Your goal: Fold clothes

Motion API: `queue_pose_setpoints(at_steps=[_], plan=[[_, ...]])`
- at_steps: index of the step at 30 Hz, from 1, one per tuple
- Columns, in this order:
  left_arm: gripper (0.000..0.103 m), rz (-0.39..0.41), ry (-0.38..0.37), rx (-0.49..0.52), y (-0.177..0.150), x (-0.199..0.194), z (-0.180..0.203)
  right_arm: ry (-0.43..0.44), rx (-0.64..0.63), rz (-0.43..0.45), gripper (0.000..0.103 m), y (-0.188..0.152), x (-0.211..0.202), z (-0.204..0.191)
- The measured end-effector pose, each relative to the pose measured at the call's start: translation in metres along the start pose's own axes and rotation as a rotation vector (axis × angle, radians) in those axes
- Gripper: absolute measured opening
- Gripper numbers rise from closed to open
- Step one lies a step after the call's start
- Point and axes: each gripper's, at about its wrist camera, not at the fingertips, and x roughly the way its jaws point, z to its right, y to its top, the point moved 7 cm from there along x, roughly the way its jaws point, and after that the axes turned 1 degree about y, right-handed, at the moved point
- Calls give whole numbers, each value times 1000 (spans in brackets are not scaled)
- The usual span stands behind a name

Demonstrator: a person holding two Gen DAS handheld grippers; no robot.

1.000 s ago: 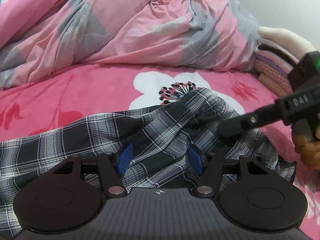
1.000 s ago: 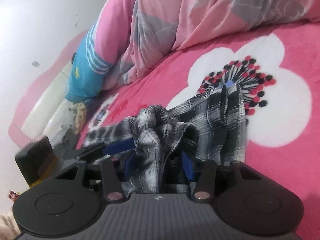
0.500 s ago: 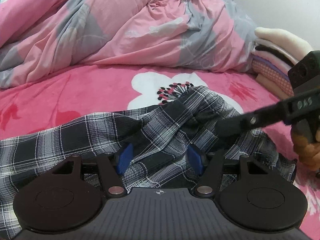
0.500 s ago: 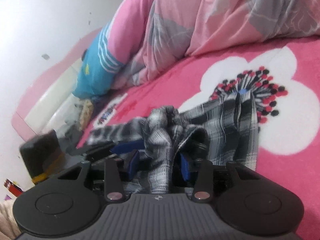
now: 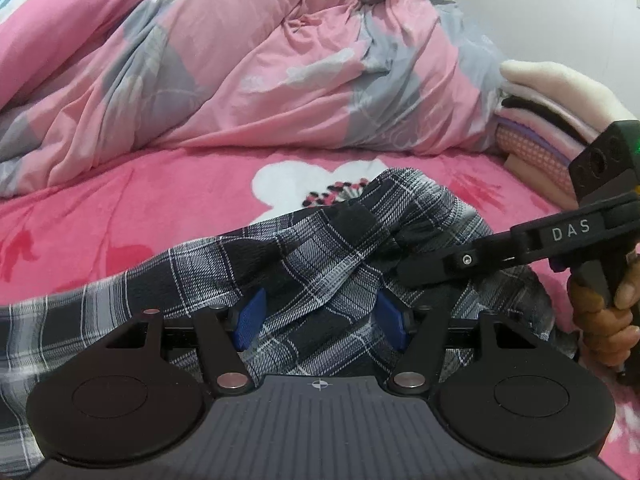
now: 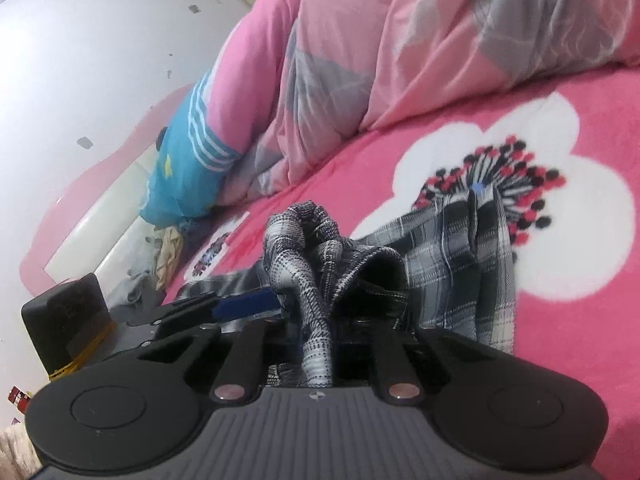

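Observation:
A black-and-white plaid garment (image 5: 320, 248) lies rumpled on the pink flowered bedsheet (image 5: 120, 200). My left gripper (image 5: 320, 320) is low over it, its blue pads well apart, with a fold of cloth lying loose between them. My right gripper (image 6: 318, 320) has a gathered bunch of the same plaid garment (image 6: 304, 240) between its jaws, which are closing and pinch the cloth tight. In the left wrist view the right gripper (image 5: 424, 272) reaches in from the right, held by a person's hand (image 5: 600, 320). In the right wrist view a left gripper fingertip (image 6: 244, 304) shows at the left.
A heaped pink and grey duvet (image 5: 260, 60) fills the back of the bed. A stack of folded clothes (image 5: 552, 120) stands at the right edge. A blue striped cloth (image 6: 184, 160) and small items lie by the pale headboard (image 6: 92, 232) at the left.
The right gripper's jaws have drawn together onto the bunched plaid cloth, which now stands higher between them. The left gripper has kept its place and its opening.

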Motion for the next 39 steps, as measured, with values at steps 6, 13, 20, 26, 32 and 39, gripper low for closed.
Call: queue_pose_setpoints(at_steps=[6, 13, 20, 26, 32, 39], plan=[[60, 8, -35, 5, 12, 4, 11, 0, 18, 31, 12, 7, -17, 2], [60, 12, -56, 43, 16, 12, 25, -11, 50, 55, 12, 13, -34, 12], [61, -60, -18, 44, 4, 23, 20, -36, 190, -8, 17, 1, -23, 48], [61, -15, 39, -53, 31, -44, -9, -100, 146, 139, 29, 11, -77, 33], [61, 120, 315, -178, 59, -199, -97, -118, 97, 238, 29, -3, -131, -2], [61, 169, 724, -229, 27, -356, -173, -83, -79, 207, 29, -16, -128, -97]])
